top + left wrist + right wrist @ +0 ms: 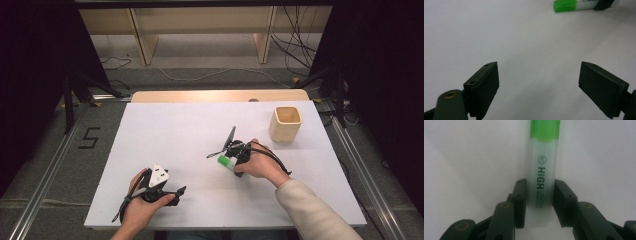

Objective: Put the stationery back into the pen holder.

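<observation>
Green-capped translucent highlighter (pixel 544 177) lies on the white table sheet (pixel 200 130) right of centre, clamped between the right gripper's (pixel 540 202) jaws; a square wooden cup (pixel 286 124) stands far right; the left gripper (pixel 539 85) gapes empty, near left

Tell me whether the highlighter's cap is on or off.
On. The highlighter shows its green cap seated on the end of the frosted barrel, while the right claw grips the barrel's other end.
</observation>
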The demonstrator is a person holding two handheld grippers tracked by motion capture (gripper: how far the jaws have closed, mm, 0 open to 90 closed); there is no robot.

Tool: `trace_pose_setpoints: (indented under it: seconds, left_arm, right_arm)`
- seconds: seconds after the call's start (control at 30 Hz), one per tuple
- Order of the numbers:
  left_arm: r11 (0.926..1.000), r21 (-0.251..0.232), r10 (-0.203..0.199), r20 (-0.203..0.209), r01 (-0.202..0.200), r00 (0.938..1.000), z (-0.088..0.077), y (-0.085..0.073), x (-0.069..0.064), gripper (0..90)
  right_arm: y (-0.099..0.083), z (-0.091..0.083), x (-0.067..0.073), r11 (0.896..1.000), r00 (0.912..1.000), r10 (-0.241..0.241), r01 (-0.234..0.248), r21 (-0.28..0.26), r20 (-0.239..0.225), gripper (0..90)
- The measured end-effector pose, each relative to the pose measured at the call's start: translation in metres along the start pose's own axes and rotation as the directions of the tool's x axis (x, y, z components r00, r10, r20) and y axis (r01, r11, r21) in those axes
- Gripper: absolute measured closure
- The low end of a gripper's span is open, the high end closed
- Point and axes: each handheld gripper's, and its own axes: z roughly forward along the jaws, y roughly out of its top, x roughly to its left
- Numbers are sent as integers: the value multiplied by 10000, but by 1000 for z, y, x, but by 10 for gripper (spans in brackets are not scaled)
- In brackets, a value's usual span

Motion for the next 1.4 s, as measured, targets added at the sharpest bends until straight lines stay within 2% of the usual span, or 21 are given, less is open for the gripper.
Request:
trace_pose_setpoints:
  seconds: [0.83, 1.07, 1.23, 1.4]
  left_arm:
    - [10000, 3, 19, 7, -19, 10000, 0, 0, 0, 164]
    - [10000, -16, 30, -28, -30, 10000, 0, 0, 0, 164]
    - [10000, -4, 24, -15, -24, 10000, 0, 0, 0, 164]
    - [10000, -11, 25, -26, -25, 10000, 0, 0, 0, 164]
  right_arm:
    - [-1, -1, -2, 9998, 9996, 175, -176, -68, -218, 660]
    - [-6, -7, -4, 9983, 9995, 254, -264, -518, -197, 660]
    - [-12, -9, -6, 9937, 9988, 396, -425, -1038, -301, 660]
    - [-17, -10, -7, 9903, 9975, 615, -655, -1229, -355, 660]
